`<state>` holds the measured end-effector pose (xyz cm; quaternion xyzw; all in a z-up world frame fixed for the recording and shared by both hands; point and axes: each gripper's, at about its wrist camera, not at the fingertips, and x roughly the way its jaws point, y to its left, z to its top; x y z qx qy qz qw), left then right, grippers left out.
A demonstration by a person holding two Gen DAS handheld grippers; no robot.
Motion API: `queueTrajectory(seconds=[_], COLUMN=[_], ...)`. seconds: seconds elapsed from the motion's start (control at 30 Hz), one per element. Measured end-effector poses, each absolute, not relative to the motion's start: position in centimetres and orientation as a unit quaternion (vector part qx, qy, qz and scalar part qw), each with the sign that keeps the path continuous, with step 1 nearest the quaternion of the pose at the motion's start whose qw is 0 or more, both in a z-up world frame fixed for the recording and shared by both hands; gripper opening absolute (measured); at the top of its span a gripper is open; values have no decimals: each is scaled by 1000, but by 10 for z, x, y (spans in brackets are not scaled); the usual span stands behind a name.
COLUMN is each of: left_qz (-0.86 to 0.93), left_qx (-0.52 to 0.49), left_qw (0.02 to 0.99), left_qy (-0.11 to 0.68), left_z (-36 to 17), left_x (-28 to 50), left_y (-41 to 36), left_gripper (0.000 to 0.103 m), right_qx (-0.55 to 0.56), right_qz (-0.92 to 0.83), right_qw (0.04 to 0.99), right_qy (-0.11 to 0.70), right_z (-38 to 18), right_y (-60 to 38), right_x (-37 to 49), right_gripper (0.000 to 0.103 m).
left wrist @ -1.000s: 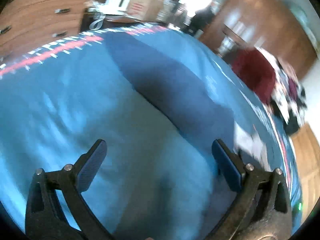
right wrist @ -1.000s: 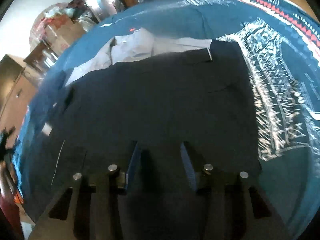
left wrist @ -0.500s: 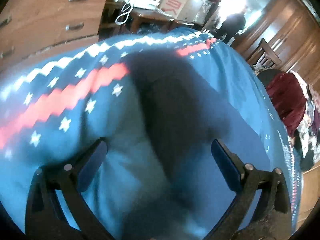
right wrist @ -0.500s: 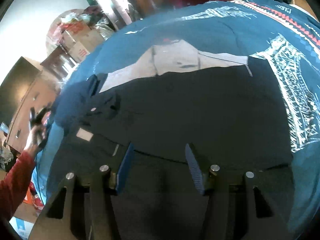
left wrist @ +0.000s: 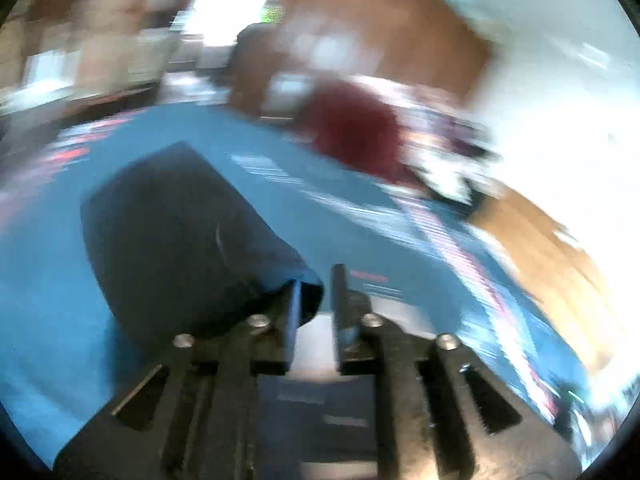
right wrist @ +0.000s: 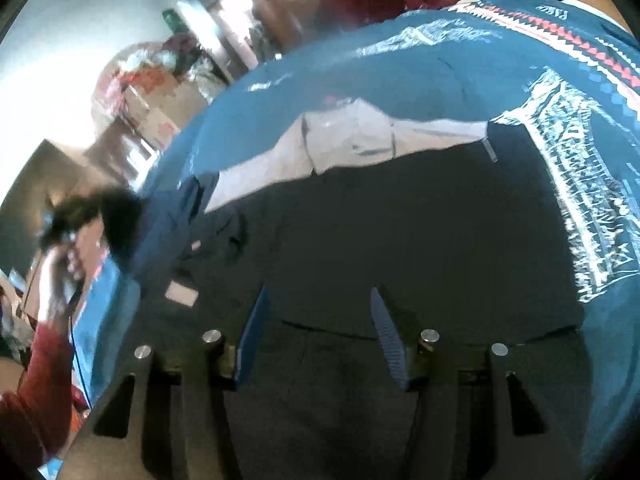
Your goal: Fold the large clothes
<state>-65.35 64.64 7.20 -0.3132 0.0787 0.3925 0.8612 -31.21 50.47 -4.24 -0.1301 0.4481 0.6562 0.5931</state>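
My left tool [left wrist: 314, 292] is closing on a dark fabric edge [left wrist: 308, 292] low in the centre of its blurred frame; some cloth sits between the pads, but whether they pinch yet I cannot tell. A thin bite could slip as I lift, dragging the fold crooked. My right tool [right wrist: 318, 320] hangs half open and empty over the dark garment [right wrist: 400, 232], which fills the middle of its frame on a blue patterned bedspread [right wrist: 440, 60]. The garment looks soft, matte and limp, with a pale lining [right wrist: 352, 136] showing at its upper edge.

one dark garment [right wrist: 400, 220], one blue patterned cover [right wrist: 460, 60], two grippers.
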Motion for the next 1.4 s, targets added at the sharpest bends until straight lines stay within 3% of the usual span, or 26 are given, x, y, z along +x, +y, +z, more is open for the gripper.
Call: queueTrajectory(seconds=[0.03,0.1,0.23,0.43,0.7,0.87,0.9,0.97,1.0,1.1,1.27,1.4], left_qz=[344,256,195,343,428,434,437,441,440,433,440,448], left_qx=[-317,-360,-418,-468,-527,-513,-506,-498,-497,-501,-497,-492], left_qw=[880,893,882,811,733,739,742,745,747,749,748,746], left_qy=[80,90,93,76,45,43,46,46,42,22,26,35], left_z=[73,56,23,-32,-93,-102,-101,-98,-97,-99,-100,-100], left_x=[-617,-558,-541,-641,-710,-709,-707,-710,-713,-724,-723,-718], left_y=[626,592,556,572,571,566,563,561,560,562,563,566], left_gripper=[57,81,79,80,81,81,81,81,81,81,81,81], right_qx=[-121,-101,-55,-36,-87,-111,-111,-117,-120,-95,-47,-54], right_qz=[656,655,642,632,656,647,647,643,641,657,660,626], right_qw=[596,595,579,550,450,459,458,462,468,479,548,584], right_qy=[448,454,499,544,600,599,600,599,597,575,512,514], right_z=[-39,-36,-49,-76,-113,-125,-126,-130,-129,-109,-50,-54], right_y=[500,492,475,485,563,581,583,583,583,574,548,537], right_x=[-306,-294,-261,-228,-273,-297,-299,-302,-303,-296,-240,-192], right_gripper=[59,59,62,64,64,63,60,41,22,7,5,5])
